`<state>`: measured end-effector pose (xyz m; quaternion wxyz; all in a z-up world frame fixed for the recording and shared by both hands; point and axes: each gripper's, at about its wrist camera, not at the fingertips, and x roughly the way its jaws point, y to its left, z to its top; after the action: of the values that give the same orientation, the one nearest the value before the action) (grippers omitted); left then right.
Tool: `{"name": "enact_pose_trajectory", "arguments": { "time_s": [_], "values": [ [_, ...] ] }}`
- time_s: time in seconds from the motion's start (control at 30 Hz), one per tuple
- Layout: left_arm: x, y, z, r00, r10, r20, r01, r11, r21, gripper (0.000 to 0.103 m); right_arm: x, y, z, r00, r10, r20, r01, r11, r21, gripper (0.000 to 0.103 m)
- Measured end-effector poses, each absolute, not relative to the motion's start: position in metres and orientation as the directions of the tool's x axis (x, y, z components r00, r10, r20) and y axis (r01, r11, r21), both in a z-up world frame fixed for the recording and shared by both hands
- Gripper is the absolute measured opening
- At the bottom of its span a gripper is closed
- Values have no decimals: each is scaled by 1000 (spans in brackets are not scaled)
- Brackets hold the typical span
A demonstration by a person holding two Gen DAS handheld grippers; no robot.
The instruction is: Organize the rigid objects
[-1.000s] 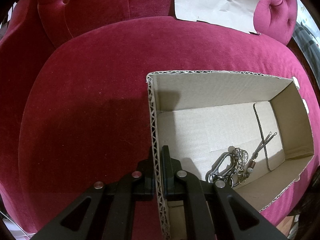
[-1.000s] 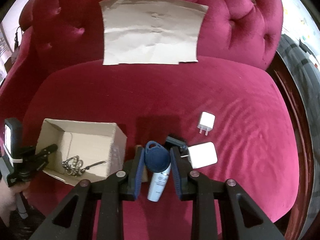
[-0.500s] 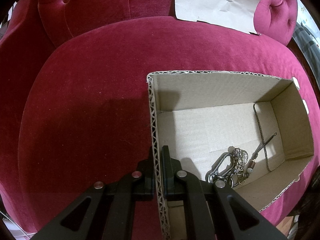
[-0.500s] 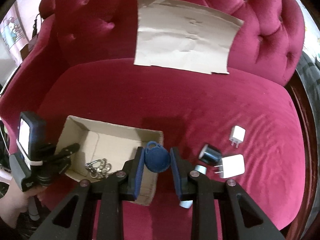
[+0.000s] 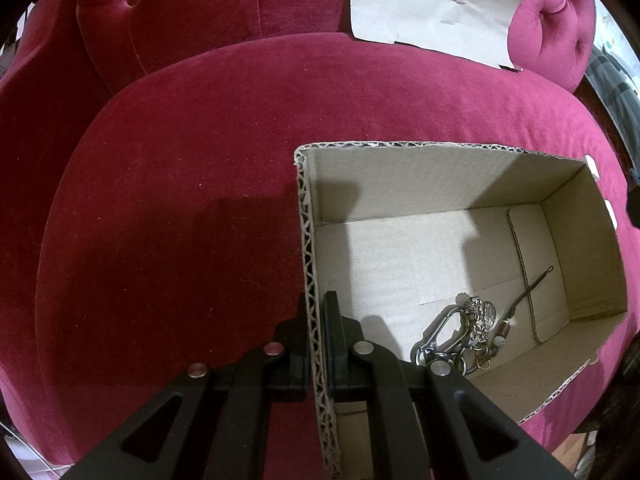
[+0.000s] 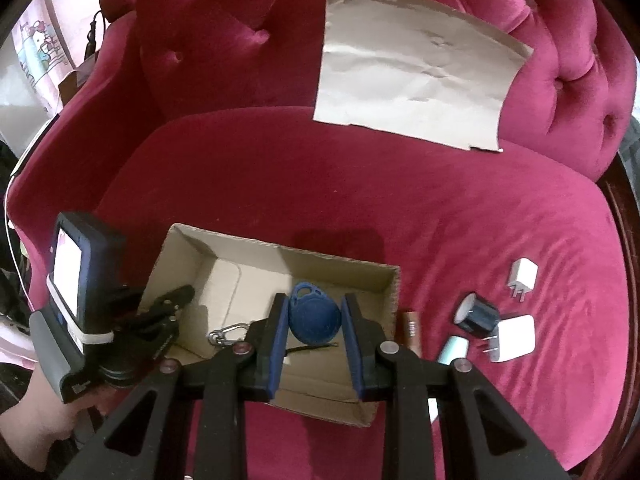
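Right wrist view alone shows jaws gripping the blue key fob [image 6: 314,314], left jaws clamping the cardboard box [image 5: 308,240] wall.

A creased paper sheet [image 6: 416,80] leans on the crimson sofa [image 6: 280,176] (button-tufted back).

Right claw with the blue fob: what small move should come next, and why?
Probably open the right claw to drop the blue fob. It hangs over the open cardboard box, which the left claw steadies by its wall, keyring already inside.

Black gripper frames, silver screws, right gripper [image 6: 313,328] fingers [image 6: 278,332] blue-padded
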<state>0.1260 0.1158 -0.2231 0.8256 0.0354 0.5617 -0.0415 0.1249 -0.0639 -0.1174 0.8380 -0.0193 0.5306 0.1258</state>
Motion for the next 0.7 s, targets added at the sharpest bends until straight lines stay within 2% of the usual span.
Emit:
{"name": "enact_pose_trajectory", "arguments": {
  "time_s": [0.7],
  "values": [
    [126, 117, -223, 366, -28, -930, 109, 994, 13, 5, 133, -30, -165, 327, 219, -919, -218, 964, 152, 28]
  ]
}}
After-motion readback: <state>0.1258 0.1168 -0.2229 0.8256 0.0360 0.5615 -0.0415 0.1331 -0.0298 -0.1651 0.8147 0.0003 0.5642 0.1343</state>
